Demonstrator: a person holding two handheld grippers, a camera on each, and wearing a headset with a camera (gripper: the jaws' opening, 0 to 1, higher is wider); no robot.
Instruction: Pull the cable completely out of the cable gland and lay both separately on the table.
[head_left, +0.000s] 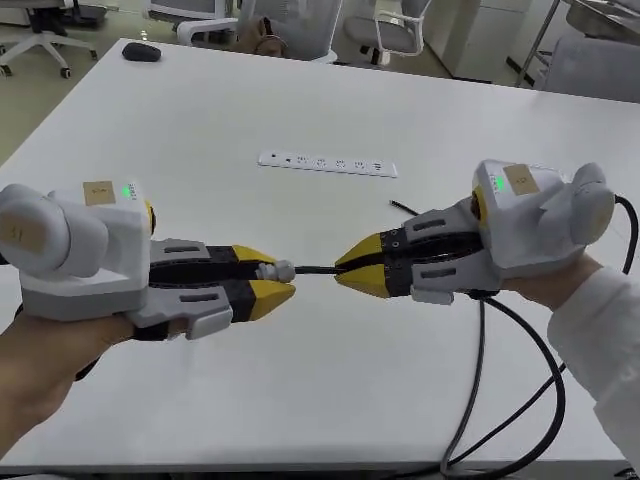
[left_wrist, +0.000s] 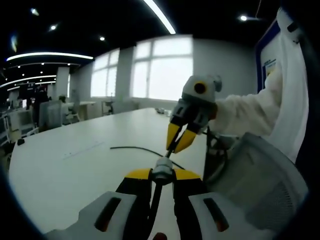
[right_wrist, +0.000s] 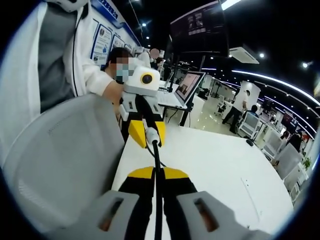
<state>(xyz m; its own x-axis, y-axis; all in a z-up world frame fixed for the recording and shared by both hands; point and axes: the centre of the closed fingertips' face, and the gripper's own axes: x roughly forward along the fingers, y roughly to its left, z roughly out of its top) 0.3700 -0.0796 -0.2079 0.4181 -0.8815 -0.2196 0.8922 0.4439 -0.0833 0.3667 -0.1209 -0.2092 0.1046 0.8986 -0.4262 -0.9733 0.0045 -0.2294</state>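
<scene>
Gland (head_left: 279, 270) half hidden in left tongs (head_left: 284, 274); cable (head_left: 315, 269) pinched inside right tongs (head_left: 339, 271).

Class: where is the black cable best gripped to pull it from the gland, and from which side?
Grip the cable on its straight exposed stretch beside the cable gland, approaching end-on, opposite the left gripper holding the gland, so the pull follows its axis.

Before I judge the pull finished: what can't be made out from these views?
How far the cable reaches into the cable gland: head view, hidden by the gland and the jaws of the left gripper.
The cable's slack loop: cut off by the head view's bottom edge.
Markings on the power strip: head view, too small.
</scene>
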